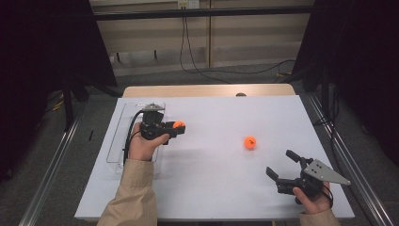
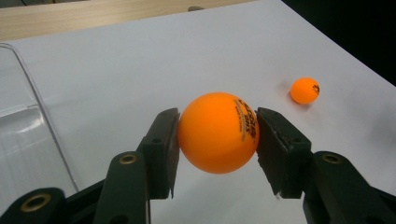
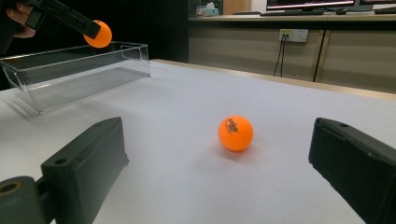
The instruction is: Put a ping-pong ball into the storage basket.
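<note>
Fingers of the left gripper [image 2: 217, 135] are clamped on an orange ball [image 2: 218, 132], one pad pressed against each side of it, with the black print on the ball turned up and toward the right pad in the left gripper view. From the high view the held ball [image 1: 179, 125] sits at the tip of that gripper, lifted off the white counter [image 1: 211, 188] and just beside the near edge of a clear plastic tray [image 1: 117, 141] that lies along the counter's left side. In the right gripper view the ball hangs just above the tray's rim. A second orange ball [image 1: 250, 142] rests on the counter, well apart from the first, toward the right half of the sheet. The right gripper [image 1: 282, 165] is held low near the counter's right front corner, its fingers spread wide with nothing between the pads; they point toward the resting ball [image 3: 235, 133], which lies ahead of them and untouched.
</note>
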### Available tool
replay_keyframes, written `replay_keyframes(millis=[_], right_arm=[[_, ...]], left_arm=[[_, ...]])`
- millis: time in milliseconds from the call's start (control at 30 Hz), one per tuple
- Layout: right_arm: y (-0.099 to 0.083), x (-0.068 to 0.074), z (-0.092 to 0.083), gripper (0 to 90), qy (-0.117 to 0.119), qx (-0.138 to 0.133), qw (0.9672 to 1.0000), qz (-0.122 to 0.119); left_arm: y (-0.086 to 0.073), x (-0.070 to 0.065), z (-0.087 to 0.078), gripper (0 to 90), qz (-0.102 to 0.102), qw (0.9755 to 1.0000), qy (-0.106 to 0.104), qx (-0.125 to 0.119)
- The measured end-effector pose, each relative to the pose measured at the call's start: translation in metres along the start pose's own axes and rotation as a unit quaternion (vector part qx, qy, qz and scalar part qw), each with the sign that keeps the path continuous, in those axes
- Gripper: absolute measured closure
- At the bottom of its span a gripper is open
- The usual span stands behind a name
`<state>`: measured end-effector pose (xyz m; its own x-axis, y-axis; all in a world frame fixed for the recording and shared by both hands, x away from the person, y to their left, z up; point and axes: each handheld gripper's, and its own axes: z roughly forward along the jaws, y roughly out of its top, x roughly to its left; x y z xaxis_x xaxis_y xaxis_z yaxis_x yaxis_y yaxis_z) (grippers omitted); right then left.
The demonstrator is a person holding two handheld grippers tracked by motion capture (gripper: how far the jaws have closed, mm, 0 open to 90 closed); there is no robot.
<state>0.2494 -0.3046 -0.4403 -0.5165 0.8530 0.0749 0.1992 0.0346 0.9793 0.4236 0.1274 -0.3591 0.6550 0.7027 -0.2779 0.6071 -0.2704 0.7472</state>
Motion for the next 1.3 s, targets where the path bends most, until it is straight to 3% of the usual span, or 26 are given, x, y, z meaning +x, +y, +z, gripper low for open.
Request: replay_keyframes(millis=[1300], right_arm=[[0.000,0.001,0.001,3.7,0.001,0.001,1.0000,0.000]], left_arm=[[-0.001,0.020,-0.018,51.0,-0.015,0.9995,0.029,-0.004]])
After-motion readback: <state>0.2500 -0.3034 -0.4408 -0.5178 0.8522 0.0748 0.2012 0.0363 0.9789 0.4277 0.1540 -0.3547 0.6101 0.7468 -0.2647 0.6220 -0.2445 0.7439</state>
